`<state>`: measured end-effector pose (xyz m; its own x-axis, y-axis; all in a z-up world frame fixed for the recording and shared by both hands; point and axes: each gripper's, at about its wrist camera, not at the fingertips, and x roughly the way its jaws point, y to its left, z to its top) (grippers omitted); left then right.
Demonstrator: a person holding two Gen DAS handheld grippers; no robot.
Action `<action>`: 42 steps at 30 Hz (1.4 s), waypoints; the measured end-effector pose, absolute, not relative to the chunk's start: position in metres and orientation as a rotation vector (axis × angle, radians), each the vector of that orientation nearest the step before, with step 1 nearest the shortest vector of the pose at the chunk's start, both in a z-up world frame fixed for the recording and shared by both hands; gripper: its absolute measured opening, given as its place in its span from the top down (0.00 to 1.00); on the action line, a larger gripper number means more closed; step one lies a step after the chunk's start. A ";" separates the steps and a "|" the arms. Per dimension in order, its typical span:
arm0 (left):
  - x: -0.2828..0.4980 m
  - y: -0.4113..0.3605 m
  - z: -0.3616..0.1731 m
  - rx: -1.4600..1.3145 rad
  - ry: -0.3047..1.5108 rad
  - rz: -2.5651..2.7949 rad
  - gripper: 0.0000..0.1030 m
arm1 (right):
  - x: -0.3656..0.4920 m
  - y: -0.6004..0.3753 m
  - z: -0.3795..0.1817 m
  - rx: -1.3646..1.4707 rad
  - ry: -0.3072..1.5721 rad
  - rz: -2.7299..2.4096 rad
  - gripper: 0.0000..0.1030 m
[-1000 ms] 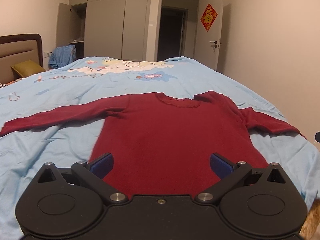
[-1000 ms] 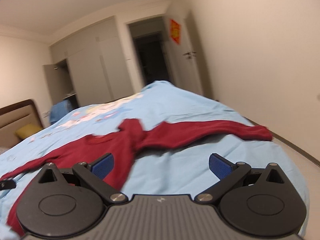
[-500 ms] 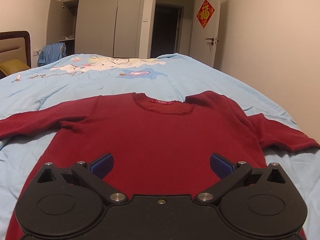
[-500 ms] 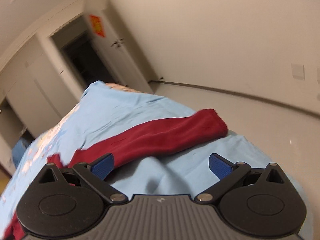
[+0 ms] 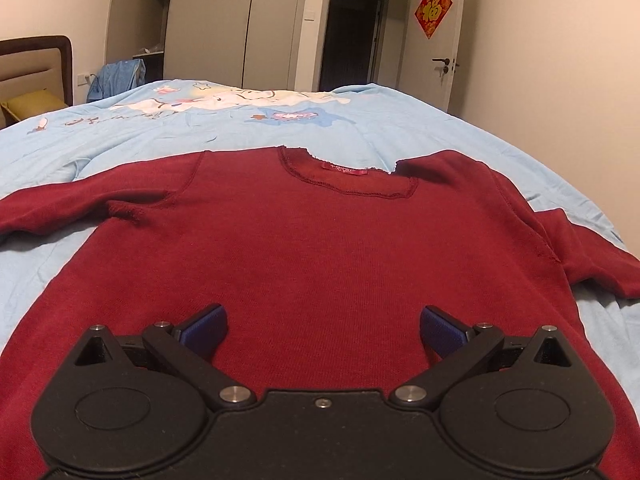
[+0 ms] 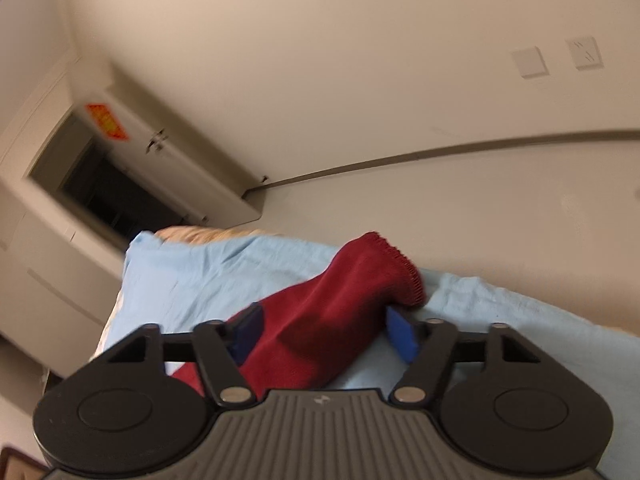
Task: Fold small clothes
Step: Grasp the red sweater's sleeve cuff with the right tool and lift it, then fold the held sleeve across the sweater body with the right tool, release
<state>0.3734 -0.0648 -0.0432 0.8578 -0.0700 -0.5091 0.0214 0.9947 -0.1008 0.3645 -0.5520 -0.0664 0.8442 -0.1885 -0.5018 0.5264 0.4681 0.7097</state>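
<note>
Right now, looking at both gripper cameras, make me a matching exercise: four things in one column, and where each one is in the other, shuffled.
Things
1. sweater cuff
2. neck label
3. yellow pillow
4. red door ornament

Places
A. by the headboard
B. inside the collar
C. on the open door
D. just ahead of the right gripper, whose fingers straddle the sleeve

Pairs: 1-D, 2-B, 3-A, 4-C

Sweater [image 5: 320,264] left sleeve [image 5: 60,208] seemingly edge-cropped
</note>
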 end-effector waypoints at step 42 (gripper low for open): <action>0.337 0.009 0.019 -0.164 0.537 0.059 0.01 | 0.432 -0.312 0.121 0.233 0.089 -0.010 0.97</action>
<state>0.3366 0.0094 0.0190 0.8579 0.0128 -0.5137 -0.0986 0.9852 -0.1403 0.4325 -0.3119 0.1211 0.9960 0.0004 -0.0891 0.0202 0.9730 0.2299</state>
